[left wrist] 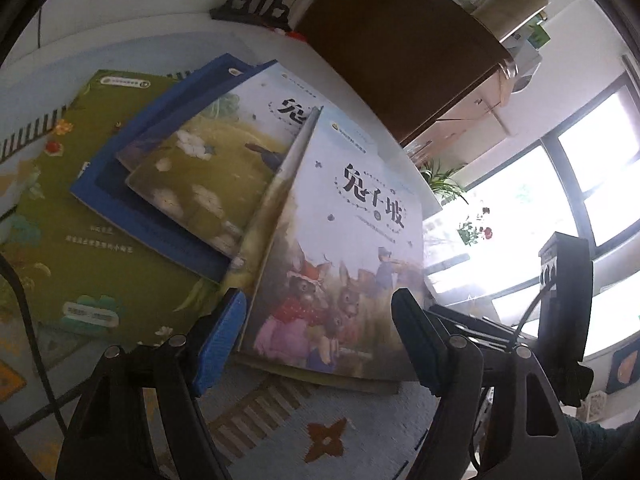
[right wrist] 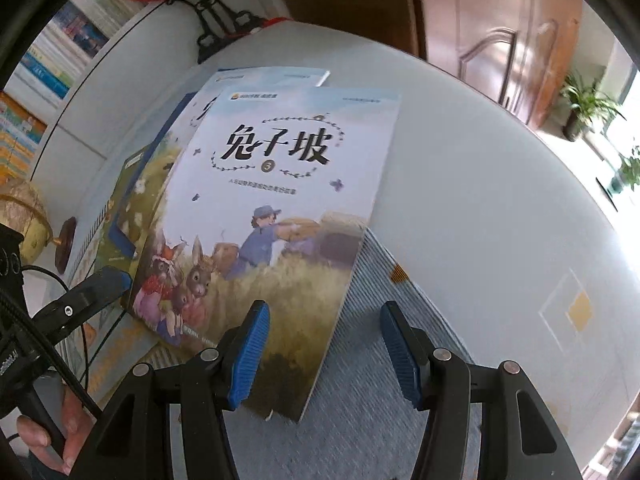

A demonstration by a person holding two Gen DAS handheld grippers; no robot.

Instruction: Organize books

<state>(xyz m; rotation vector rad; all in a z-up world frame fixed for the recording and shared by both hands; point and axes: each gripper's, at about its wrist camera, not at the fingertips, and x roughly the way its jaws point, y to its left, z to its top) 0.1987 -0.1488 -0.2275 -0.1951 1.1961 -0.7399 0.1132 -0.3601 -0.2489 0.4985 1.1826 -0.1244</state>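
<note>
Behind the round white table [right wrist: 460,184] stand a dark wooden cabinet [left wrist: 400,40] and bright windows [left wrist: 580,184], washed out by glare. On the table lies a patterned pale-blue mat [left wrist: 280,420], largely hidden under a loose pile of picture books.

Uppermost is a pale-blue paperback with rabbits and black title characters [right wrist: 280,208]. In the left wrist view its cover tilts up between the blue pads of the left claw [left wrist: 316,344]; whether either pad touches it cannot be told, and the jaws stand apart. Beyond that claw lie a second rabbit-cover paperback [left wrist: 216,160], a blue-bordered book [left wrist: 160,232] beneath it, and a green flowered book [left wrist: 80,248] at the bottom, each partly covered.

The right claw [right wrist: 324,352] is spread, its left pad over the book's near corner and its right pad over the mat; contact is unclear. A hand [right wrist: 60,436] shows at the lower left, cut off.
</note>
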